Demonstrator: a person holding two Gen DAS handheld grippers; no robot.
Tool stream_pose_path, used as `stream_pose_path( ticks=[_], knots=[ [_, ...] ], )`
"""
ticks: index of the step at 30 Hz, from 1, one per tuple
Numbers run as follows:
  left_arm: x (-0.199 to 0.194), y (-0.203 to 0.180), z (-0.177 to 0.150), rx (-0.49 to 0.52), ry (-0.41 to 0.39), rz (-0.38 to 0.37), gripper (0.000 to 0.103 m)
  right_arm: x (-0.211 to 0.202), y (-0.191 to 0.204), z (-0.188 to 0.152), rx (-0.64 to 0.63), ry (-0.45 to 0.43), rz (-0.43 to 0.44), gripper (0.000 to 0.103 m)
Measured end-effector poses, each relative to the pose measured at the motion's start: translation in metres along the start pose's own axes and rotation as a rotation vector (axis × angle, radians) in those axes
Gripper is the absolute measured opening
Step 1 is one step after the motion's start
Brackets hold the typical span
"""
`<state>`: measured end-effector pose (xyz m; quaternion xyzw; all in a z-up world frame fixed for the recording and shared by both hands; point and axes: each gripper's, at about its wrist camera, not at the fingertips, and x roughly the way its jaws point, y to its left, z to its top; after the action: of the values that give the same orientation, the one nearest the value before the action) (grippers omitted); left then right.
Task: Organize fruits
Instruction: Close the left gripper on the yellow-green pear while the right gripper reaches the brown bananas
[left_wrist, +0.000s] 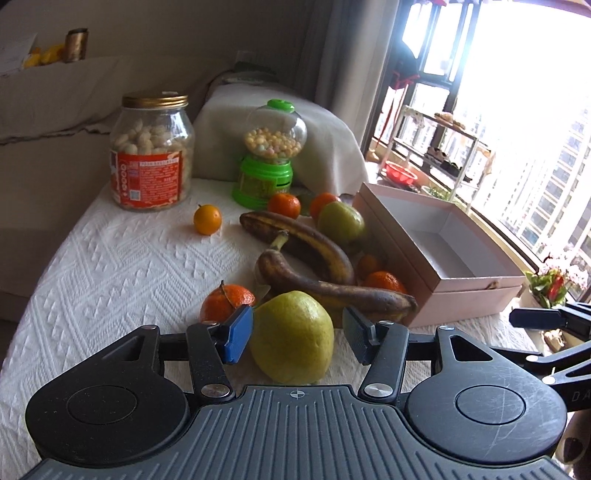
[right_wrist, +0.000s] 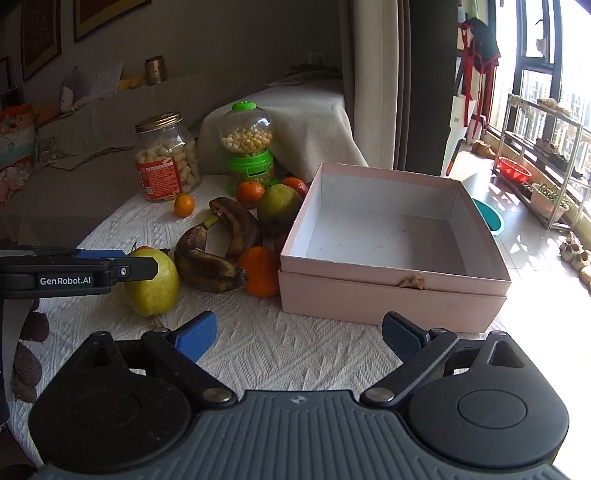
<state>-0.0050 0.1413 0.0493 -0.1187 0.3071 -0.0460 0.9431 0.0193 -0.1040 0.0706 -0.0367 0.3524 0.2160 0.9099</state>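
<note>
White quilted surface (left_wrist: 110, 258): left gripper (left_wrist: 295, 330) fingers straddle a smooth yellow-green pear (left_wrist: 291, 336), unpressed; right gripper (right_wrist: 299, 336) fingers wide, empty.

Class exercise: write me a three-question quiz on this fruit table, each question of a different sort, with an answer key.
1. True or false: the pink box already holds fruit.
2. Which fruit sits between the jaws of the left hand-held gripper? A) banana B) pear C) orange
3. Fill in: the lid of the candy dispenser is ____.

Key: 1. False, it is empty. 2. B, the pear; a gap shows at the right pad, so it is not yet clamped. 3. Green.
</note>
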Motion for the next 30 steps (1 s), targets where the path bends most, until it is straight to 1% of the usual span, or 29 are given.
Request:
stream_pose_path(
  ticks=[1,2,5,6,8,11,15,16,18,21,24,26,30],
  knots=[
    [-0.005,0.008,0.000,-0.039,-0.010,-0.013,0.059,0.002,0.005,0.001,-0.005,0.007,0.028,0.095],
    [-0.010,0.016,0.000,-0.069,-0.025,-0.013,0.059,0.005,0.016,0.000,-0.017,0.009,0.075,0.094],
    [-0.022,0.038,0.005,-0.101,-0.072,0.061,0.059,0.020,0.047,0.005,-0.070,0.010,0.183,0.090],
    [-0.025,0.045,0.006,-0.108,-0.078,0.082,0.059,0.028,0.057,0.008,-0.087,0.011,0.207,0.088],
    [-0.031,0.057,0.005,-0.127,-0.088,0.099,0.059,0.044,0.075,0.015,-0.119,0.007,0.231,0.084],
    [-0.041,0.069,0.001,-0.137,-0.112,0.111,0.059,0.068,0.094,0.022,-0.134,0.031,0.219,0.078],
    [-0.044,0.077,-0.003,-0.142,-0.113,0.127,0.059,0.088,0.101,0.023,-0.128,0.074,0.207,0.061],
    [-0.043,0.079,-0.003,-0.144,-0.112,0.127,0.059,0.089,0.101,0.023,-0.132,0.078,0.200,0.059],
    [-0.041,0.079,-0.003,-0.142,-0.111,0.115,0.059,0.088,0.100,0.024,-0.140,0.093,0.210,0.058],
    [-0.040,0.071,-0.005,-0.115,-0.108,0.076,0.059,0.081,0.094,0.023,-0.131,0.145,0.219,0.058],
    [-0.040,0.063,-0.008,-0.081,-0.107,0.034,0.059,0.066,0.084,0.022,-0.091,0.227,0.263,0.058],
    [-0.040,0.059,-0.009,-0.067,-0.097,0.018,0.059,0.055,0.080,0.020,-0.077,0.266,0.282,0.058],
    [-0.042,0.052,-0.011,-0.038,-0.098,-0.008,0.059,0.041,0.075,0.019,-0.089,0.317,0.273,0.058]
  ],
)
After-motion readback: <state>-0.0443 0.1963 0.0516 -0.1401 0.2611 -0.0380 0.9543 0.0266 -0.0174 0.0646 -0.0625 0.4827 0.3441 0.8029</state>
